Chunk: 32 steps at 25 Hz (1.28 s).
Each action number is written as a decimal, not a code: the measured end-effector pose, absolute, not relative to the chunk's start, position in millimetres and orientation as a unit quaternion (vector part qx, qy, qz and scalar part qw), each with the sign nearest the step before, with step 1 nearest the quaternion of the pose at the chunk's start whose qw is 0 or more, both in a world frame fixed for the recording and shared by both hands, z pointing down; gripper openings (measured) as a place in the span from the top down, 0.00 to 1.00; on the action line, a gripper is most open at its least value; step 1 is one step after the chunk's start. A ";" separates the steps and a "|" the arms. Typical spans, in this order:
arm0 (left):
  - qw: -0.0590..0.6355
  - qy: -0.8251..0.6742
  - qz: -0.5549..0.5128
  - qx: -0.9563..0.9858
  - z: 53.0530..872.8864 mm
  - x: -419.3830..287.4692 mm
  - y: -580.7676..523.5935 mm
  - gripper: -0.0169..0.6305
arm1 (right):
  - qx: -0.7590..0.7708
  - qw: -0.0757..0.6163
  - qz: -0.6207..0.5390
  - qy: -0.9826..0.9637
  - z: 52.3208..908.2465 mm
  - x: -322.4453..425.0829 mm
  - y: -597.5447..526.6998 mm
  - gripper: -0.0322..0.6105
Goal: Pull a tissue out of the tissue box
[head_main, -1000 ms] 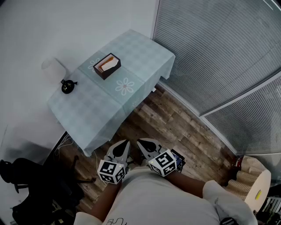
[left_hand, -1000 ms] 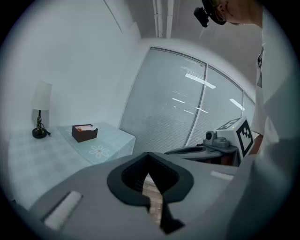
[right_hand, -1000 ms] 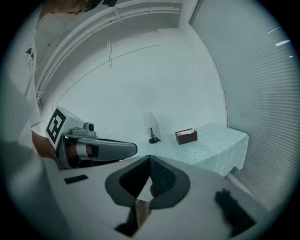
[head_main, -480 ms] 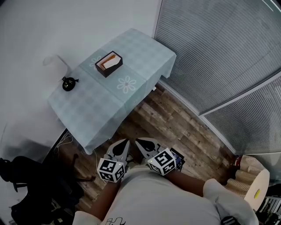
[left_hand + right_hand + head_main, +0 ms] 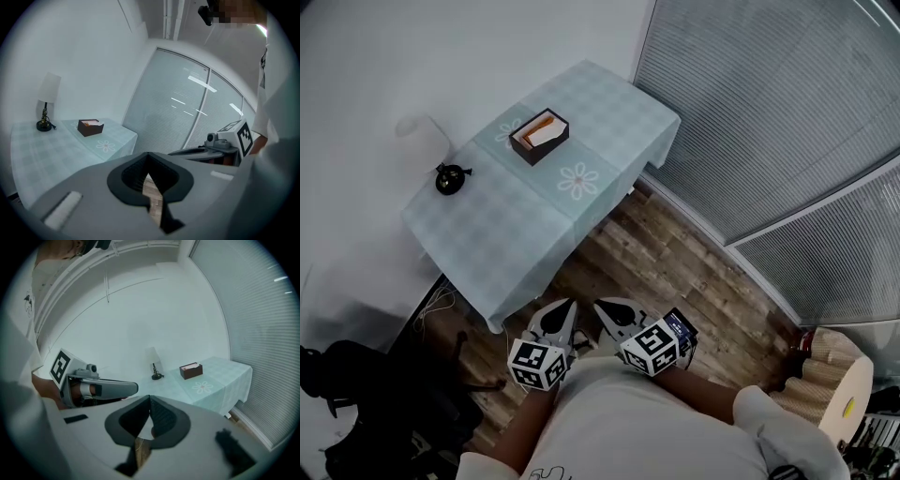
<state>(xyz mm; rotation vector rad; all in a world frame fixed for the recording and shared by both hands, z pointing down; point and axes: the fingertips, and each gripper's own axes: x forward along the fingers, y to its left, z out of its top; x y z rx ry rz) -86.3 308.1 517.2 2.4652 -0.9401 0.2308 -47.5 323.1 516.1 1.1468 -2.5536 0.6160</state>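
A dark brown tissue box (image 5: 539, 137) with a white tissue showing at its top stands on a table with a pale green checked cloth (image 5: 497, 234). The same tissue box (image 5: 90, 127) is small and far off in the left gripper view, and the tissue box (image 5: 191, 371) is just as distant in the right gripper view. My left gripper (image 5: 555, 317) and right gripper (image 5: 612, 312) are held side by side close to my body, over the wooden floor, well short of the table. Both are shut, with nothing between their jaws.
A small black table lamp with a white shade (image 5: 447, 178) stands on the table left of the box. Slatted blinds (image 5: 769, 122) cover the right wall. A black chair (image 5: 356, 394) sits at lower left, a wicker item (image 5: 834, 384) at lower right.
The table and box have shifted slightly rightward and nearer in the head view as I step toward them. Both grippers keep their place by my body and stay shut.
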 end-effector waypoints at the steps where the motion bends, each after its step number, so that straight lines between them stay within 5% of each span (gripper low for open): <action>1: 0.246 -0.341 0.088 0.903 521.9 -89.3 305.6 0.97 | 0.403 0.136 0.216 -0.879 518.3 -49.7 320.5 0.93; 10: 0.260 -0.349 0.085 0.896 535.5 -99.0 243.0 0.97 | 0.444 0.134 0.210 -0.861 521.8 -35.2 250.3 0.93; 32: 0.233 -0.460 0.084 0.853 508.6 -39.1 -133.8 0.97 | 0.326 0.147 0.216 -0.908 526.7 11.6 -113.0 0.93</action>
